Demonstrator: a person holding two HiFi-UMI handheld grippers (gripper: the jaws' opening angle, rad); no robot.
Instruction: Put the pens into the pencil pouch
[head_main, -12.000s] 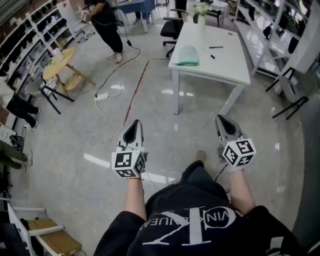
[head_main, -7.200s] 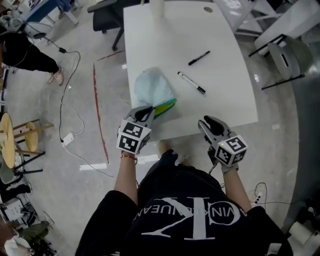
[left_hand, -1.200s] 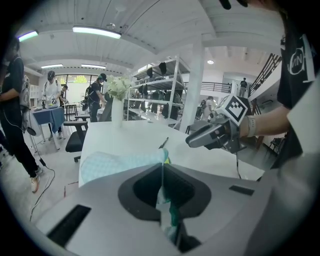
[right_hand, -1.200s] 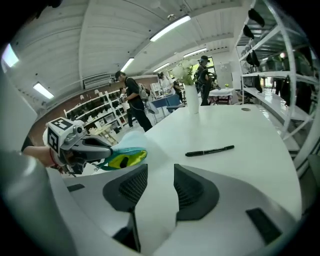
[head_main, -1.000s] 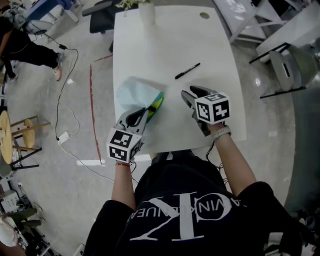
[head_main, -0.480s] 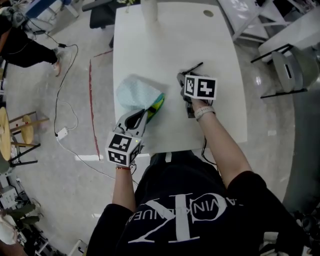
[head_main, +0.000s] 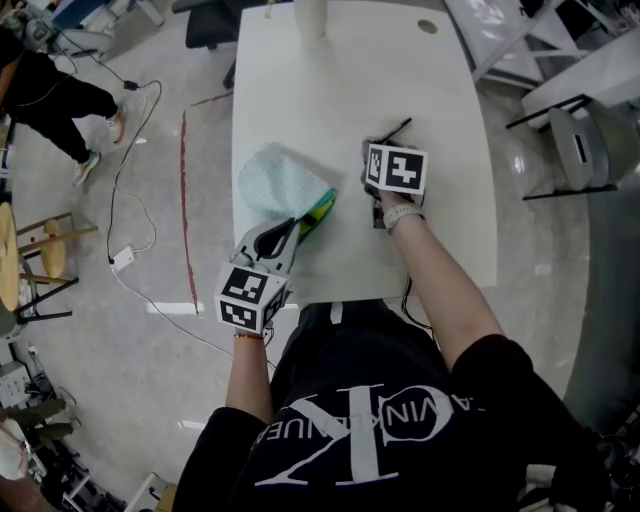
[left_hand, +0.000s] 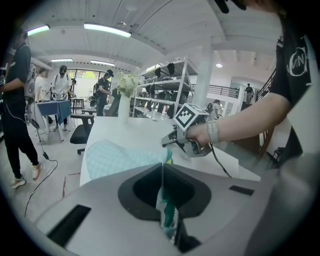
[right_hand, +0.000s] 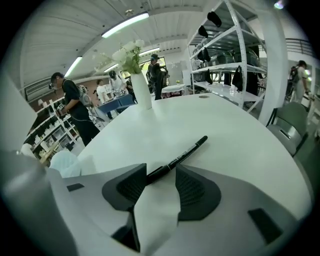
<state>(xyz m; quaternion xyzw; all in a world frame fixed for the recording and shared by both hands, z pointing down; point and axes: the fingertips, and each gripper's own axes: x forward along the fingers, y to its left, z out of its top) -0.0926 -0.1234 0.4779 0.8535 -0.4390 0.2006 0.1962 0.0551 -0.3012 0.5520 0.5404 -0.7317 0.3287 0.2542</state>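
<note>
1. Head view: A white table (head_main: 440, 90) stands in front of the person. A pale blue pouch (head_main: 283, 183) with a green and yellow edge lies on its left half. The left gripper (head_main: 285, 228) reaches in from the near edge, and its tips meet the pouch at that coloured edge. The right gripper (head_main: 373, 150) is further in, just right of the pouch, with its marker cube on top. A black pen (head_main: 399, 129) sticks out past its tips, slanting away to the right. A white vase (head_main: 310, 14) stands at the far end of the table.

2. Left gripper view: The left gripper's (left_hand: 162, 165) jaws are clenched together on the pouch (left_hand: 115, 157), and a fold of its green-edged fabric is pinched between them. The rest of the pouch spreads out on the table beyond the jaws. The right gripper (left_hand: 166, 143) is low over the table, beyond and to the right of the pouch.

3. Right gripper view: The right gripper's (right_hand: 161, 172) jaws are spread wide, though they have just been closing a little. The near end of the pen (right_hand: 185, 156) lies on the table between their tips, close to the left one. The pads do not press on it, so the pen is not grasped. Its far end points away to the right. The pouch (right_hand: 65, 162) shows at the left edge, and the vase (right_hand: 142, 92) holds white flowers further back.
</note>
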